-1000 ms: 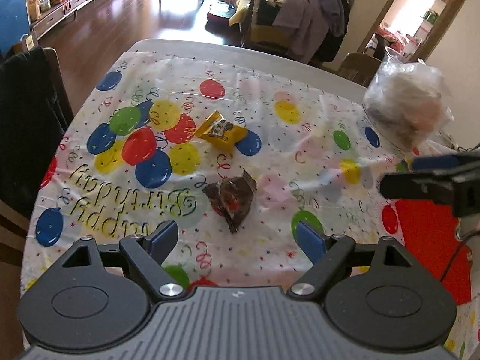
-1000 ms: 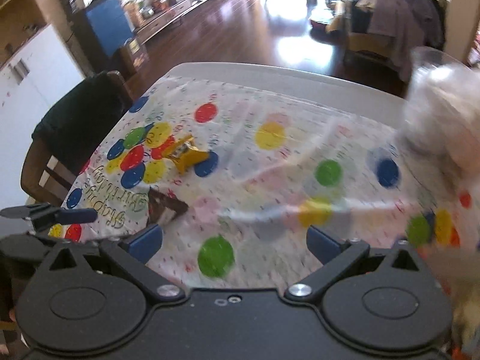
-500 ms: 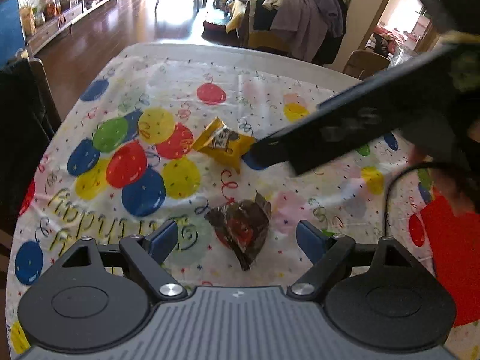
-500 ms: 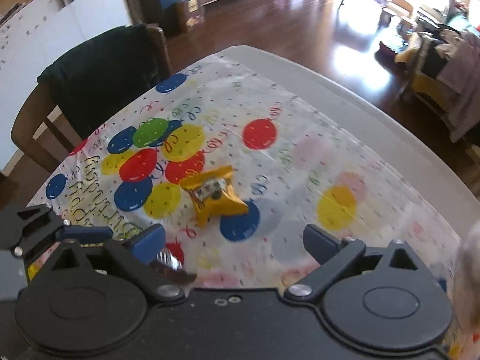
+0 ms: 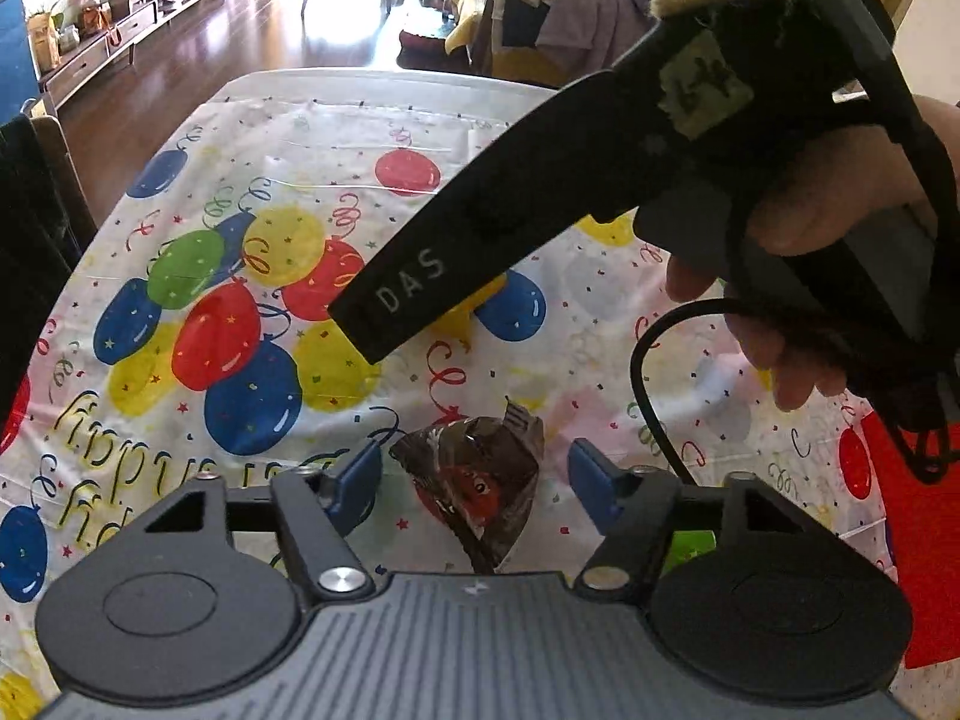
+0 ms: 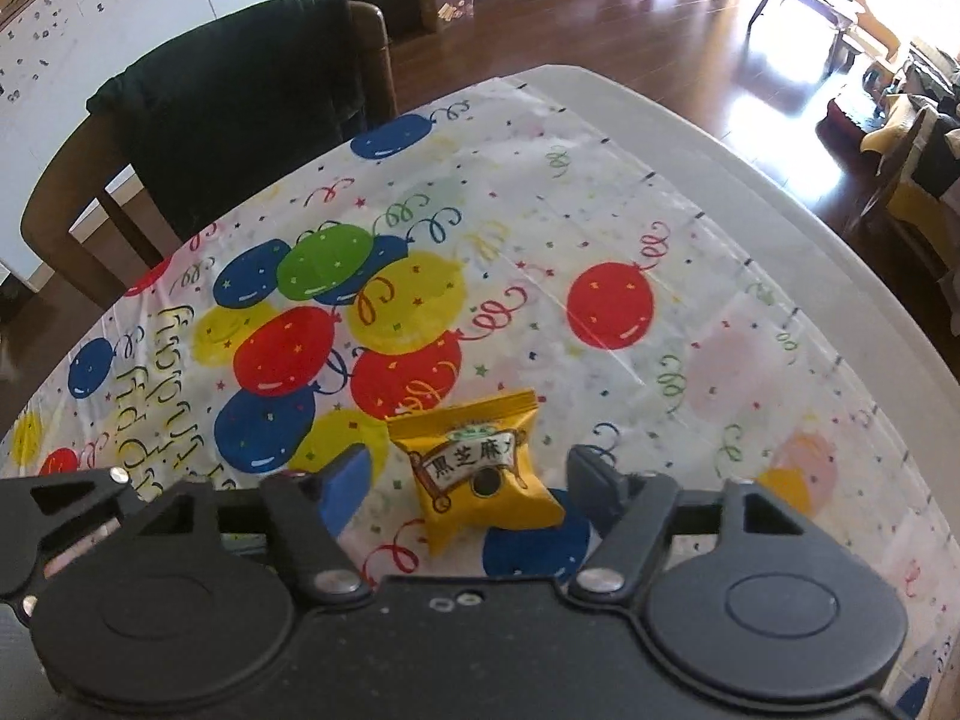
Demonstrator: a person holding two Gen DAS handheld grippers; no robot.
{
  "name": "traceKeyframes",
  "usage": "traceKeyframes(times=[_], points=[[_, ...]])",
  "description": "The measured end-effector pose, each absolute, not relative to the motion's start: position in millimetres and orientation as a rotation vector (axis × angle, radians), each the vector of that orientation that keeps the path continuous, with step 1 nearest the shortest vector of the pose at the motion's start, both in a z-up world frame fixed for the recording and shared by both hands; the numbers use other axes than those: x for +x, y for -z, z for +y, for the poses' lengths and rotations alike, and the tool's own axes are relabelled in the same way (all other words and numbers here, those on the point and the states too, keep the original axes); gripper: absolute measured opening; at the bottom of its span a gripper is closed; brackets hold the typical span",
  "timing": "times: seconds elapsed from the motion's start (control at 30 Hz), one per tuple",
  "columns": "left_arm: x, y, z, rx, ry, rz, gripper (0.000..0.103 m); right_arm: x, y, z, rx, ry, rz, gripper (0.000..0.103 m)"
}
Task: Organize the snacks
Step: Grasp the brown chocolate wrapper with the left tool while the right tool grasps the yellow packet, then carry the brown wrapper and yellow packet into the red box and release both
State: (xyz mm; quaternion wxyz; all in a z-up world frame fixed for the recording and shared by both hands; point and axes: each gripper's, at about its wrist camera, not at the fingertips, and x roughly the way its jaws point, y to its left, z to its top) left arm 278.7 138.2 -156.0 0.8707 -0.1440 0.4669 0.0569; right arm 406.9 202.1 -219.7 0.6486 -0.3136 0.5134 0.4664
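I am bringing both grippers down over the table [image 6: 750,180] at once, each onto its own snack. The left gripper [image 5: 474,474] is straddling the dark brown packet [image 5: 474,486]; its jaws have just been closing, yet the blue pads [image 5: 354,480] are not touching the wrapper, so nothing is held. The right gripper [image 6: 468,480] is framing the yellow packet [image 6: 480,468] in the same way, jaws just narrowed and half open, pads clear on both sides.

To do this well, I am thinking each pinch should land across the plump middle of its packet, not on the flat crimped ends, and low enough that the pads meet filling instead of loose film. The brown wrapper is glossy, crinkled and roughly triangular as it lies, so it could squirm sideways. The yellow one is a small pillow pack with serrated seams and a printed label, firmer-looking. Both are lying on a thin, slick balloon-print tablecloth [image 5: 252,300], which I judge may ruck up if a pad drags, so I am favouring a straight vertical close.
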Motion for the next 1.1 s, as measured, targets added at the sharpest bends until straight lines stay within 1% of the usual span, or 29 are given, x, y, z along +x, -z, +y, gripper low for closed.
traceKeyframes(times=[0.03,0.07,0.17,0.2,0.27,0.3,0.5,0.73,1.1], points=[[278.7,156.2,137.4,-0.295,-0.118,0.973,0.065,406.2,220.8,202.4,-0.717,-1.060,1.164,0.061],[279.1,156.3,136.5,-0.287,-0.116,0.972,0.064,405.2,221.6,202.6,-0.725,-1.064,1.163,0.059],[279.6,156.1,135.8,-0.282,-0.111,0.968,0.057,402.1,223.5,202.0,-0.742,-1.056,1.151,0.057],[279.1,156.2,136.0,-0.284,-0.110,0.966,0.052,401.3,224.3,201.5,-0.740,-1.052,1.151,0.054],[278.1,155.9,135.6,-0.281,-0.109,0.965,0.048,398.0,224.5,200.6,-0.749,-1.046,1.130,0.047],[277.6,155.6,135.7,-0.284,-0.107,0.964,0.046,397.5,223.9,199.8,-0.746,-1.045,1.126,0.042],[273.4,153.1,134.5,-0.287,-0.098,0.962,0.037,394.6,217.5,190.9,-0.695,-1.004,1.105,0.035],[261.7,149.6,138.0,-0.318,-0.094,0.972,0.034,393.7,210.1,160.4,-0.615,-0.911,1.142,0.034],[219.6,138.5,135.4,-0.353,-0.067,0.994,0.033,364.0,175.6,88.2,-0.479,-0.811,1.173,0.034]])
